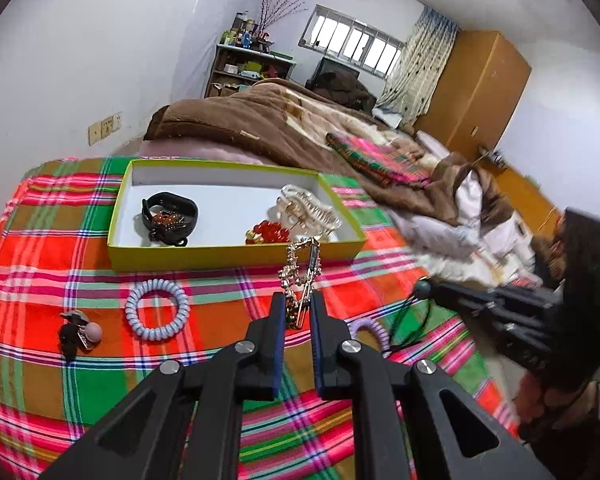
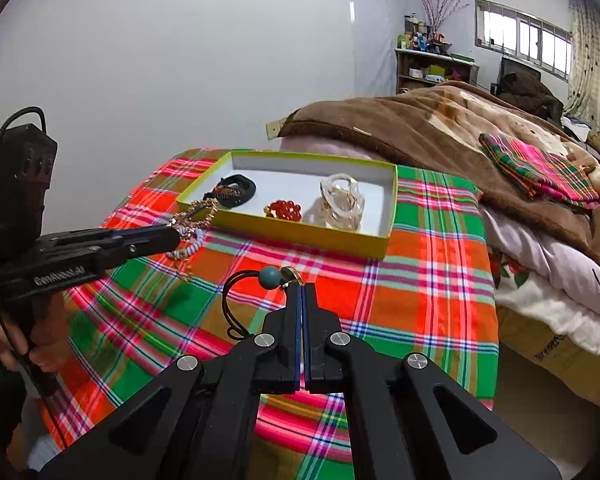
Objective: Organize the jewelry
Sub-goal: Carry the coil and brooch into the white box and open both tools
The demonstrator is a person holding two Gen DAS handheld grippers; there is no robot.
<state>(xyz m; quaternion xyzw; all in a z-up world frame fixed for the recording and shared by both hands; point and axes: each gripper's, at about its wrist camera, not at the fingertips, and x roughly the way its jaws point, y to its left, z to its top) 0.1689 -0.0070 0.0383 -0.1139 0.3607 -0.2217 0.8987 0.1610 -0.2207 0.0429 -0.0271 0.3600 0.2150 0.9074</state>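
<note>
Two wrist views over a plaid cloth (image 1: 204,292) covering the worktop beside a bed (image 1: 284,124). I hold the left gripper (image 1: 297,300) with its jaws narrowed onto a gold beaded hair clip (image 1: 300,272), which sticks up from between the tips, lifted clear of the cloth, its far end reaching in front of the near wall of the yellow-green box (image 1: 236,254). I hold the right gripper (image 2: 303,292) with its jaws pressed fully together on a hair tie with a teal bead (image 2: 269,277); its black cord loops down to the left of the tips, and a small gold piece sits just beside the bead. Inside the box lie a black band (image 1: 170,216) with a dark beaded piece at the left, a red bead bracelet (image 1: 270,232) near the middle, and a clear claw clip (image 1: 308,208) at the right. On the cloth in front of the box rest a pale blue coil hair tie (image 1: 157,309), a small dark charm with a pink ball (image 1: 80,332) to its left, and a lilac coil tie (image 1: 366,330), partly hidden behind the left gripper's right finger. A hand (image 2: 4,336) grips the left gripper's handle at the edge of the right wrist view.
</note>
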